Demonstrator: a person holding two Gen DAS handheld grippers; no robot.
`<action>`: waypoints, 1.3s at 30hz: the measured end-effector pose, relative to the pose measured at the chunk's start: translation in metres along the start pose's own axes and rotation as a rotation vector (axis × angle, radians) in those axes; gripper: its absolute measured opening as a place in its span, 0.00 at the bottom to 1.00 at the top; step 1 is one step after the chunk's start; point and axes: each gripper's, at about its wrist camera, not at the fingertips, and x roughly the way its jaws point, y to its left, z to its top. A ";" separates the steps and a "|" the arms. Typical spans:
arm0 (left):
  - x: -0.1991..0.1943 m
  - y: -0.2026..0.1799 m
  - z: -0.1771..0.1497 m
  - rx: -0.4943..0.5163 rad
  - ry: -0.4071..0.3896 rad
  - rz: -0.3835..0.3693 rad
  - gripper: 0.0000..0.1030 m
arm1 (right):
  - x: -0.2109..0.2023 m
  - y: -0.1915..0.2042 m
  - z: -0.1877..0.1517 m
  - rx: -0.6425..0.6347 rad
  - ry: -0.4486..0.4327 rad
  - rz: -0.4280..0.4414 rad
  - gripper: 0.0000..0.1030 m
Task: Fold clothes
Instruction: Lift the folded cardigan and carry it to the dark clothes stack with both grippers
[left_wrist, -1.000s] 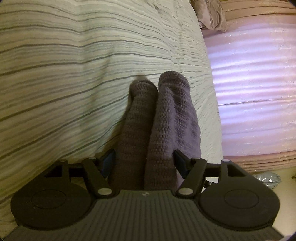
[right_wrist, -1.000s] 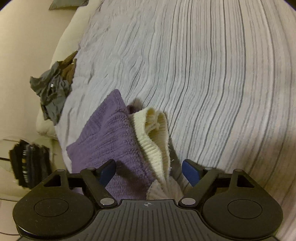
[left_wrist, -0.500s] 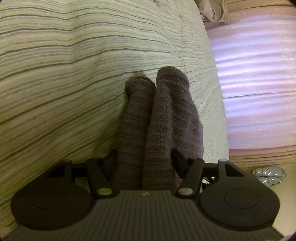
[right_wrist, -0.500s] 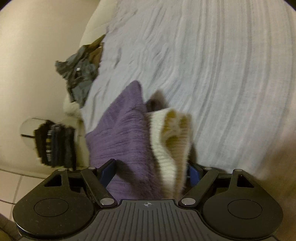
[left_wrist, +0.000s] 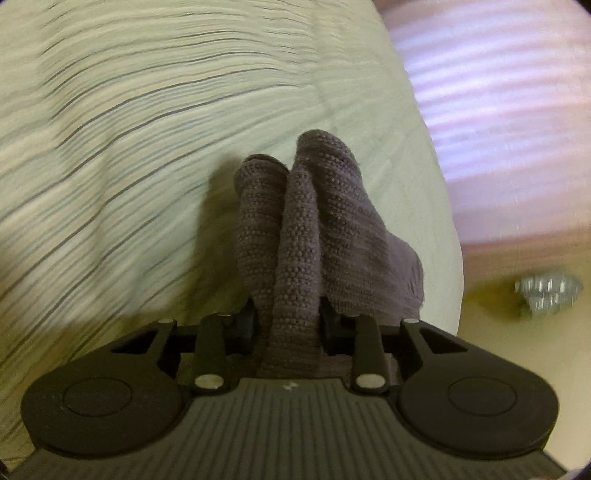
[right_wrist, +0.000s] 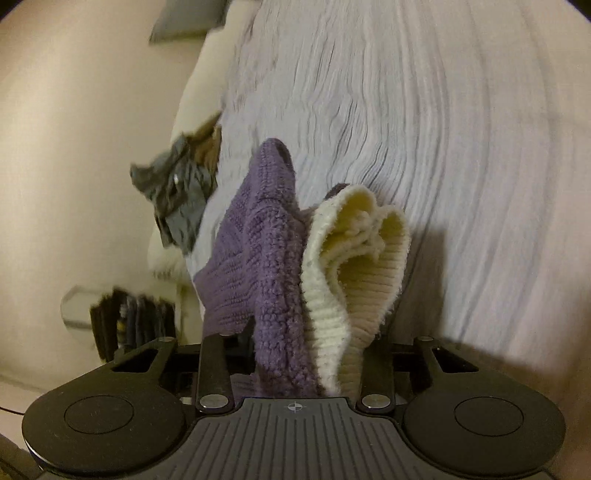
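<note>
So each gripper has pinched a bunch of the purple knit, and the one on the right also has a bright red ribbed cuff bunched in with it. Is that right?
Nearly. In the right wrist view the ribbed cuff is cream, not red. The rest stands: the right gripper is closing on the cuff and the purple knit together, and the left gripper is closing on a bunch of that knit.

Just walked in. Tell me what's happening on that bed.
A person is folding a purple knit sweater on a striped bedspread, with a handheld claw in each hand. The left claw is closing on a bunched purple edge. The right claw is closing on purple knit together with its cream ribbed cuff. A crumpled grey garment lies at the bed's edge.
</note>
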 end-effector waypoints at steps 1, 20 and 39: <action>0.001 -0.011 0.003 0.030 0.024 -0.003 0.25 | -0.010 0.003 -0.011 0.021 -0.030 0.000 0.35; 0.181 -0.349 -0.157 0.635 0.802 -0.263 0.25 | -0.308 0.062 -0.352 0.566 -1.016 -0.086 0.36; 0.415 -0.665 -0.468 0.817 0.950 -0.423 0.25 | -0.678 -0.033 -0.443 0.584 -1.395 -0.181 0.36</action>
